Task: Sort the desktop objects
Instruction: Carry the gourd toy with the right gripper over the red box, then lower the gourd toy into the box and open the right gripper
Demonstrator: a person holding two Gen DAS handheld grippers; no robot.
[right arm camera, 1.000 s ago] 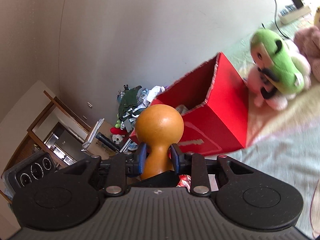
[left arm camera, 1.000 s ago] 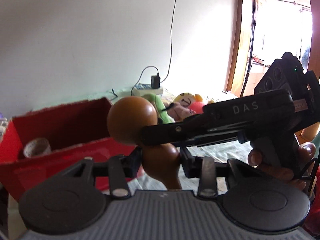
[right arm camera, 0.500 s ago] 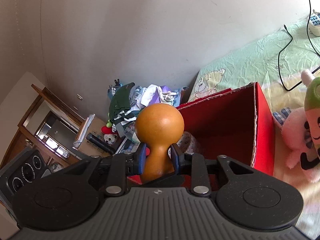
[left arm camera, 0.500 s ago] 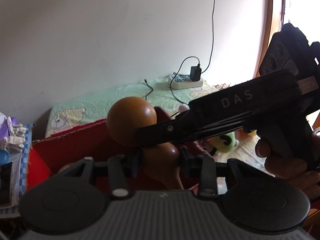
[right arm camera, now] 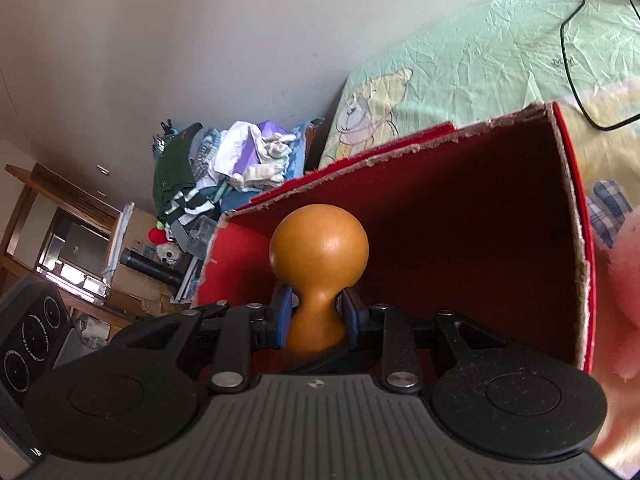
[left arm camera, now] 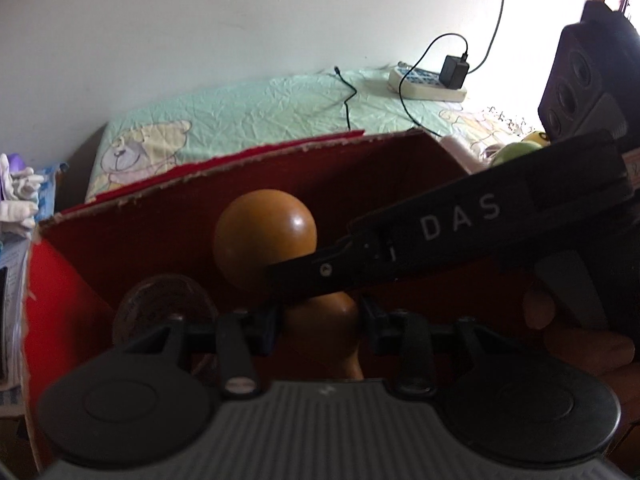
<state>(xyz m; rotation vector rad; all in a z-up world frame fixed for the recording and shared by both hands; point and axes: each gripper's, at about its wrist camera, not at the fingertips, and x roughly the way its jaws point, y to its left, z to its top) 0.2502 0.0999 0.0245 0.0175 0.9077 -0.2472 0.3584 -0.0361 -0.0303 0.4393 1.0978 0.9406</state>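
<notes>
An orange-brown gourd (left arm camera: 264, 236) with a round head and narrow neck is held by both grippers over the open red box (left arm camera: 200, 216). My left gripper (left arm camera: 320, 320) is shut on its lower bulb. My right gripper (right arm camera: 314, 314) is shut on its neck, with the gourd's round head (right arm camera: 318, 246) in front of the red box (right arm camera: 480, 208). The right gripper's black body (left arm camera: 460, 232), marked DAS, crosses the left wrist view from the right. A pale round roll (left arm camera: 160, 304) lies inside the box at the left.
A green bear-print sheet (left arm camera: 248, 120) covers the surface behind the box. A white power strip with a black charger (left arm camera: 428, 80) lies near the wall. A pink plush (right arm camera: 620, 280) sits right of the box. Piled clothes and gloves (right arm camera: 224, 164) lie to the left.
Both grippers have carried the gourd toward and over the red box, which now fills the view behind it. Both grips are unchanged.
</notes>
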